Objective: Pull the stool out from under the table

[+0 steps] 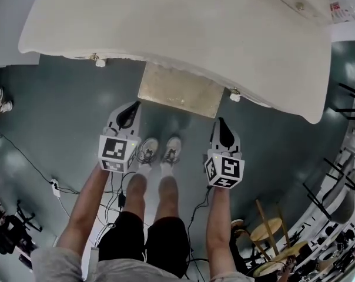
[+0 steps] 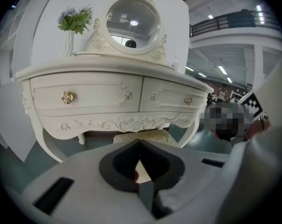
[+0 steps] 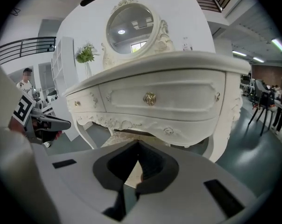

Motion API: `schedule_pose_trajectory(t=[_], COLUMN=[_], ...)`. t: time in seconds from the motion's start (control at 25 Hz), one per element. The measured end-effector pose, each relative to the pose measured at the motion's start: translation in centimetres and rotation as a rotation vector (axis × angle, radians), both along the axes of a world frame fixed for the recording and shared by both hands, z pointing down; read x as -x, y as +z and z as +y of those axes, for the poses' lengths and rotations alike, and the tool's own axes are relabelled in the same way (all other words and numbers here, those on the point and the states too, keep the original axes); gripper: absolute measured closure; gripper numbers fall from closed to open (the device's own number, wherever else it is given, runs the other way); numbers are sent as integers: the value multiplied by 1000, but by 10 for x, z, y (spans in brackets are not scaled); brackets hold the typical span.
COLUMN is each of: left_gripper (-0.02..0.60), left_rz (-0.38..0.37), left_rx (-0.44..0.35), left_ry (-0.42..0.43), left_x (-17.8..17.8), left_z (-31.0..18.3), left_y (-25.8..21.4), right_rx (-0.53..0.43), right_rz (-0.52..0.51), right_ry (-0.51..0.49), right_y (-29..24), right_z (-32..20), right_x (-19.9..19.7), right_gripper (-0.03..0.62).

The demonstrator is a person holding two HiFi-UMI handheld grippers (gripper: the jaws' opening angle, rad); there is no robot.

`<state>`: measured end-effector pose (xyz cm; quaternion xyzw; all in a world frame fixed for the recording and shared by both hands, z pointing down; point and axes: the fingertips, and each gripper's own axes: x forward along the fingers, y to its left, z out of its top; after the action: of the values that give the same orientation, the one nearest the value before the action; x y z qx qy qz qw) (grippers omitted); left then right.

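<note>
The stool (image 1: 178, 91) is partly hidden under the table (image 1: 166, 28), whose far side the top edge cuts off.

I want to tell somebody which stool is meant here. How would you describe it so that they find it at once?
Find the big white dressing table with the oval mirror. The stool sits partly tucked under its front edge. Unlike the round wooden stools off to the side, it has a rectangular, pale gold cushioned seat.
</note>
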<state>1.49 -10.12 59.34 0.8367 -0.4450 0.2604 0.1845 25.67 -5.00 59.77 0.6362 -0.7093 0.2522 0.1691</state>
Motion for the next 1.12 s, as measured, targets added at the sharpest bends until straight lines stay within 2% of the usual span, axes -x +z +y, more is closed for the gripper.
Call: schedule_pose_trajectory(t=[0.48,0.68,0.76,0.8,0.84,0.88,0.92,1.0,1.12], left_gripper=[578,574,532,501,474,362,278,245,221], left_rz=[-17,13,48,75,115,162,201,226,224], left_rx=[29,130,178,203,228,252,270,286,306], left_ry=[24,18,-11,-18,-19,-16,-17,-28,-50], left_x=[-10,-9,-8,-9,-11,-14,-15,-14,-8], left_z=[-30,-27,-30,-32,-34,-36,-38,-45,-53], left_y=[97,130,141,146,150,154,156,163,176], right_rx=[78,118,138,149,161,173,183,194,219], right_rz=[-19,-54,-109,-151,-195,-232,-253,-259,-307], right_ry=[16,24,29,31,31,31,32,33,40], right_y=[105,131,141,146,151,156,161,170,185], right_z=[-19,-25,-29,-31,-33,-35,-37,-39,-41], right_x=[-24,-30,-31,-32,-31,-31,-33,-37,-42], right_gripper=[583,583,577,559,475,371,349,297,243])
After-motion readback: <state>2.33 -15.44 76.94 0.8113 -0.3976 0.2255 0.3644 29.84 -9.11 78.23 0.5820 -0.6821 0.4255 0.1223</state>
